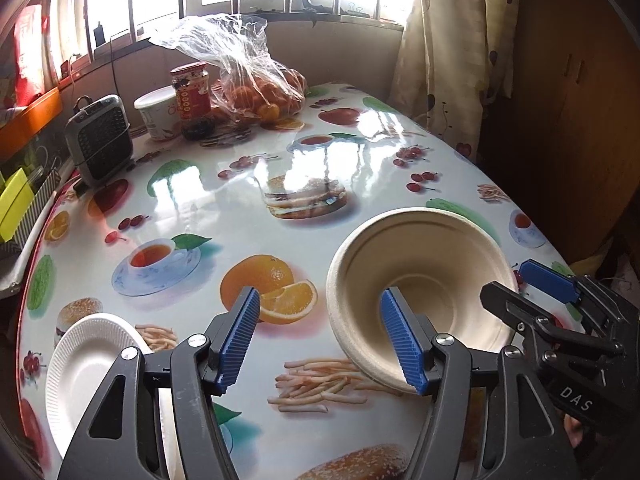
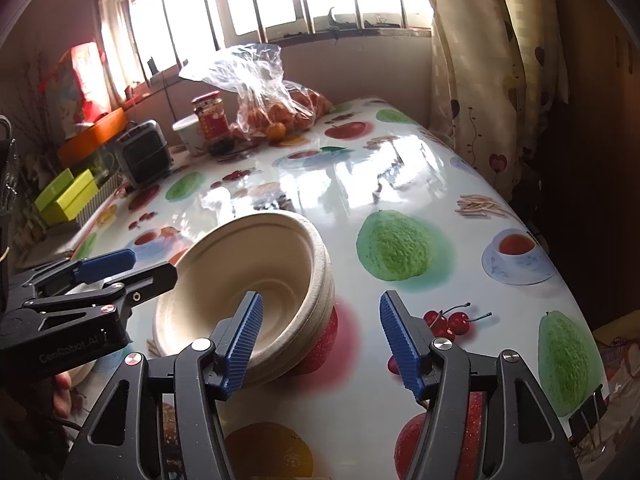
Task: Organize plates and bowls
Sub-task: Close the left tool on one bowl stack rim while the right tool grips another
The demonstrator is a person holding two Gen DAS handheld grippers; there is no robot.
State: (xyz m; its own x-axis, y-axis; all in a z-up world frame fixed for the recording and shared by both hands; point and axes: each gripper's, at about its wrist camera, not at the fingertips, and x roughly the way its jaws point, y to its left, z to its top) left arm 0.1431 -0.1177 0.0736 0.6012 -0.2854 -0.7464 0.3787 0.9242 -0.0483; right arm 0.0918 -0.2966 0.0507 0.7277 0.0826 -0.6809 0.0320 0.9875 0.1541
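A beige paper bowl (image 1: 424, 280) stands on the fruit-print table; in the right wrist view it (image 2: 256, 276) looks like a stack of nested bowls. My left gripper (image 1: 320, 340) is open, its right finger (image 1: 400, 340) inside the bowl's near rim and its left finger outside. My right gripper (image 2: 320, 340) is open, its left finger (image 2: 240, 344) over the bowl's near rim. White paper plates (image 1: 88, 364) lie at the near left, partly hidden by the left gripper's body.
At the table's far end stand a bag of oranges (image 1: 256, 88), a red-lidded jar (image 1: 191, 96), a white tub (image 1: 158, 114) and a small grey heater (image 1: 100, 140). Yellow boxes (image 2: 68, 196) sit off the left edge. A curtain (image 1: 444, 60) hangs at the right.
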